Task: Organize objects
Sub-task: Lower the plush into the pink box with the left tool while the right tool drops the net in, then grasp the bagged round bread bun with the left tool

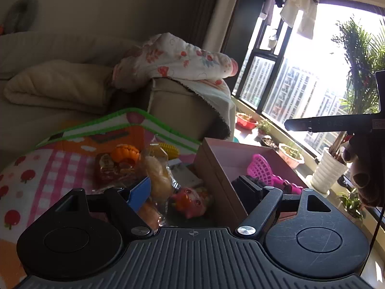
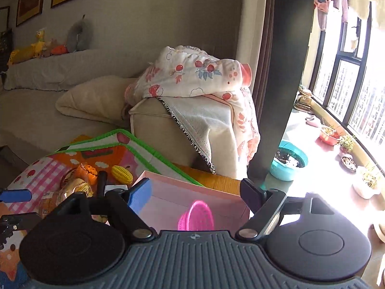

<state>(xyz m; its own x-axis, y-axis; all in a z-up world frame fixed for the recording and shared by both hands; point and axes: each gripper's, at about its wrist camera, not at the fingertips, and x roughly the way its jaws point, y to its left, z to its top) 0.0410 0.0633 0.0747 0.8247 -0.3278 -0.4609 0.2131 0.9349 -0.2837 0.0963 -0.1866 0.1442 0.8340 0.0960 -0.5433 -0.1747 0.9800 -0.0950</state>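
A cluttered worktop (image 2: 223, 180) covered partly by a bright patterned play mat (image 1: 48, 168) holds a pile of small toys and wrapped snacks beside an open pink box (image 1: 231, 159). Inside the box lies a pink plastic basket-like toy (image 2: 196, 215), already put away. Still on the mat are an orange pumpkin toy (image 1: 126, 153), a yellow corn toy (image 2: 122, 174), a pink pig-like toy (image 1: 190, 202) and a bread roll in clear wrap (image 1: 156, 175). The toys look like light, hollow, stiff plastic that could slip between flat pads; taking them across their widest middle seems safest. The roll looks soft and easily squashed, and its wrap crinkly and slick, so a gentle hold across the body seems best. The left claw (image 1: 192, 192) stands wide apart and holds nothing, low over the pile, with the wrapped roll and pig toy between its fingers (image 1: 139, 193) but not pressed. The right claw (image 2: 196, 195) is also spread wide and empty, above the box, with the pink basket toy lying below it, untouched.
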